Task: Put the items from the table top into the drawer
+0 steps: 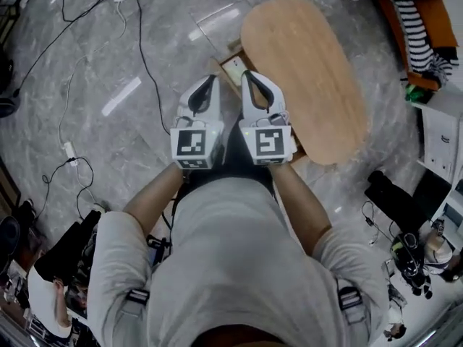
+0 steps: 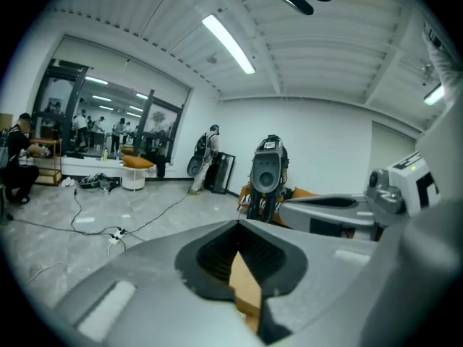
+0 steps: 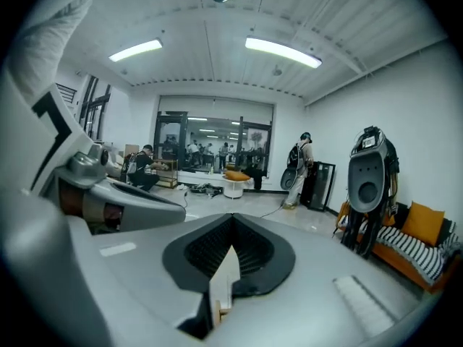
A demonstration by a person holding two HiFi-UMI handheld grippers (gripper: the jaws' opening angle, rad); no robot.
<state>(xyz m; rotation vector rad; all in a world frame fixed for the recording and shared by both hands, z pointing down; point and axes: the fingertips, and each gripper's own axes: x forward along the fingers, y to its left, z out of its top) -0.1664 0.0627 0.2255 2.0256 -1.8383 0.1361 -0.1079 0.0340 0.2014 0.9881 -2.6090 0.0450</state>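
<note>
The person holds both grippers side by side in front of the chest, high above the floor point(image 1: 108, 129), each pointing out across the room with only a slight downward tilt. The left claw point(image 1: 213, 79) is pressed together with nothing between its jaws. Its own view point(image 2: 239, 223) shows the tips meeting over a dark hollow, and a sliver of wood colour shows through the gap below. The right claw point(image 1: 247, 74) is likewise pressed together and holds nothing, its tips meeting in its own view point(image 3: 233, 216). The marker cubes point(image 1: 195, 144) face the head camera. Far below, just beyond the claw tips, stands the oval wooden bench point(image 1: 311, 71), and a part of the drawer point(image 1: 233, 67) juts out at its left edge. Something pale lies in it, too small to tell what. Cables point(image 1: 145, 56) trail over the marble floor. An orange sofa point(image 3: 419, 241) with a striped cloth stands to the right, and ceiling lights point(image 3: 282, 51) run overhead. People point(image 3: 296, 166) stand far off by the wall.
</note>
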